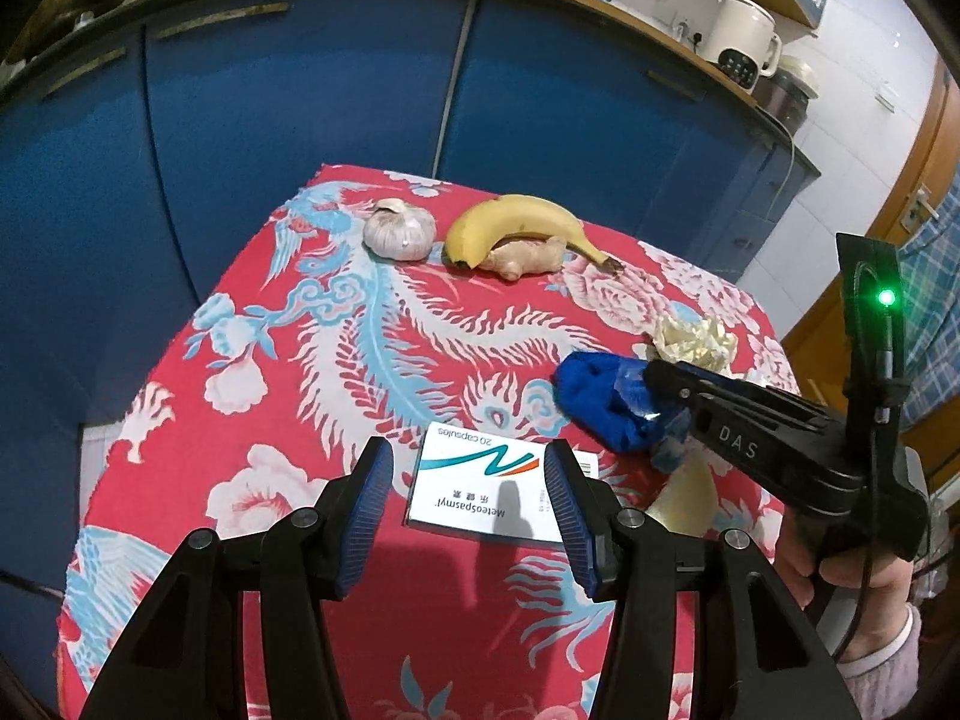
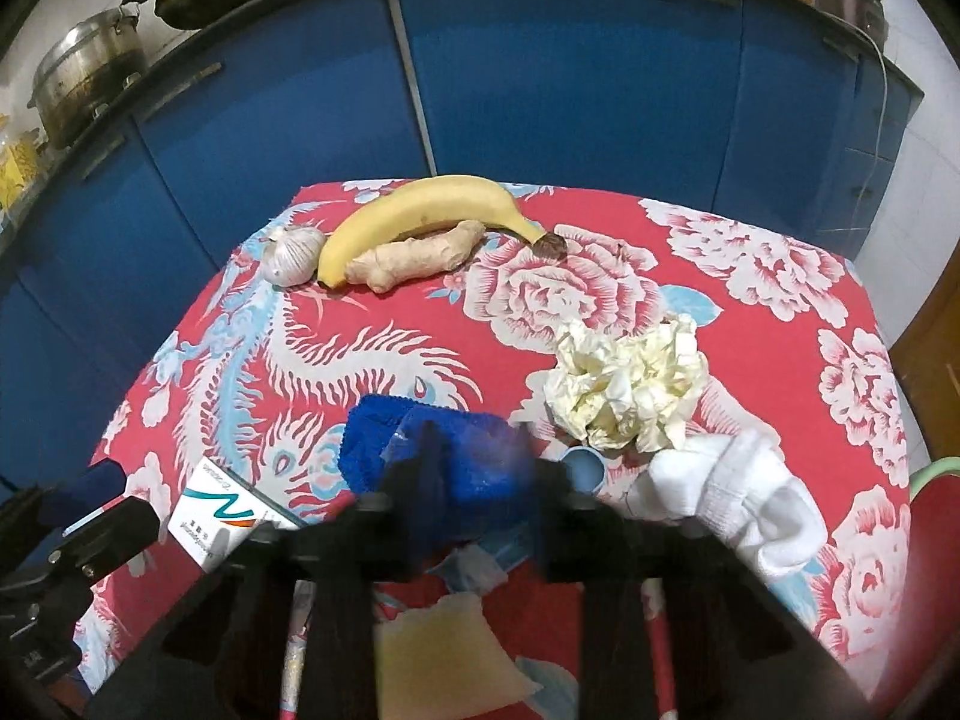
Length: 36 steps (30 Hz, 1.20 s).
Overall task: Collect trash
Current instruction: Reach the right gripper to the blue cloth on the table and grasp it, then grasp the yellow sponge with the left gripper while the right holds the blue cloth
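Observation:
A white capsule box (image 1: 486, 489) lies on the red patterned tablecloth (image 1: 300, 390), between the fingers of my open left gripper (image 1: 468, 498), which hovers over it; the box also shows in the right wrist view (image 2: 222, 516). My right gripper (image 1: 651, 396) reaches over a blue cloth (image 1: 600, 399) with clear plastic at its tips. In the right wrist view its blurred fingers straddle the blue cloth (image 2: 432, 444); whether they grip it is unclear. A crumpled cream paper wad (image 2: 627, 387) lies just beyond.
A banana (image 2: 414, 210), a ginger root (image 2: 414, 255) and a garlic bulb (image 2: 294, 255) lie at the table's far edge. A white sock (image 2: 738, 492) lies at the right. Blue cabinets (image 2: 540, 78) stand behind the table.

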Motion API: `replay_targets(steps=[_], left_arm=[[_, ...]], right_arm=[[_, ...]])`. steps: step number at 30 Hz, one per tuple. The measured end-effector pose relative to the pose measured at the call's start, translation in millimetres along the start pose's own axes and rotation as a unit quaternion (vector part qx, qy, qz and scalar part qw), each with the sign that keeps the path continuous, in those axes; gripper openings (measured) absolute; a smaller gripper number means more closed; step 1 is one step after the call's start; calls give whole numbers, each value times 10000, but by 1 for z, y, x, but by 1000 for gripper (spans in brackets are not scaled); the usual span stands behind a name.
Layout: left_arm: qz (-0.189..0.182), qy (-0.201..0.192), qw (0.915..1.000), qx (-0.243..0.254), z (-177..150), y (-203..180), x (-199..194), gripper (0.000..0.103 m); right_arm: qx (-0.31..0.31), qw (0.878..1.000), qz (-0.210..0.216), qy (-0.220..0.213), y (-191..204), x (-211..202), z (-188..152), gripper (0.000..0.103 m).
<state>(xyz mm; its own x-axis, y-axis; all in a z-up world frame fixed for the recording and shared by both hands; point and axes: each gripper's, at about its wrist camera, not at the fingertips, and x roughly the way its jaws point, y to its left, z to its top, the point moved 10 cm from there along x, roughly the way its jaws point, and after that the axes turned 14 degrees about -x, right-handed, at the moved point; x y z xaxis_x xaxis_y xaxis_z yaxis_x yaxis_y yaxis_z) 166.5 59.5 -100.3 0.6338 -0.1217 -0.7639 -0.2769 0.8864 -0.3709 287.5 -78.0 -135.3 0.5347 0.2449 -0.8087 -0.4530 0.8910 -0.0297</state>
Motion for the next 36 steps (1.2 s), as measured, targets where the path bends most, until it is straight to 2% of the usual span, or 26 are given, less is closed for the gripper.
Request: replay_targets(steps=[1,3,10,16,21,24,32,36], left_arm=[[-3,-2,10000,-5,0,1,0,54],[-8,-18,10000,-15,0,1,-2,54],[-86,-35,10000,-12,0,-2,-4,54],[-208,2,9997,89,-7,-13,-5,54],[-282,62,9994,192,-16,-24,-4,54],[-310,82,9992,254,-21,-29,-6,54],[-337,182,9984,417,-34,-36,-5,54],[-374,260,9973,572,-41,-44,1,54]], right_arm=[[-23,10000,-15,-46,1,-2,0,12],[-91,9998,-115,-133,1,-8,1,10],[-470,9908,-1081,-664,-23,-67,12,9],[-734,9777,-1890,-553,-55,-103,-12,9],[-1007,9693,-2216,-341,-61,-113,-44,9],[-1109,9697,-2163,-245,-55,-113,-60,9],[-926,9834,-1545,-225,-26,-104,-83,9],[-583,9927,-1032,-239,-19,-101,-89,11]])
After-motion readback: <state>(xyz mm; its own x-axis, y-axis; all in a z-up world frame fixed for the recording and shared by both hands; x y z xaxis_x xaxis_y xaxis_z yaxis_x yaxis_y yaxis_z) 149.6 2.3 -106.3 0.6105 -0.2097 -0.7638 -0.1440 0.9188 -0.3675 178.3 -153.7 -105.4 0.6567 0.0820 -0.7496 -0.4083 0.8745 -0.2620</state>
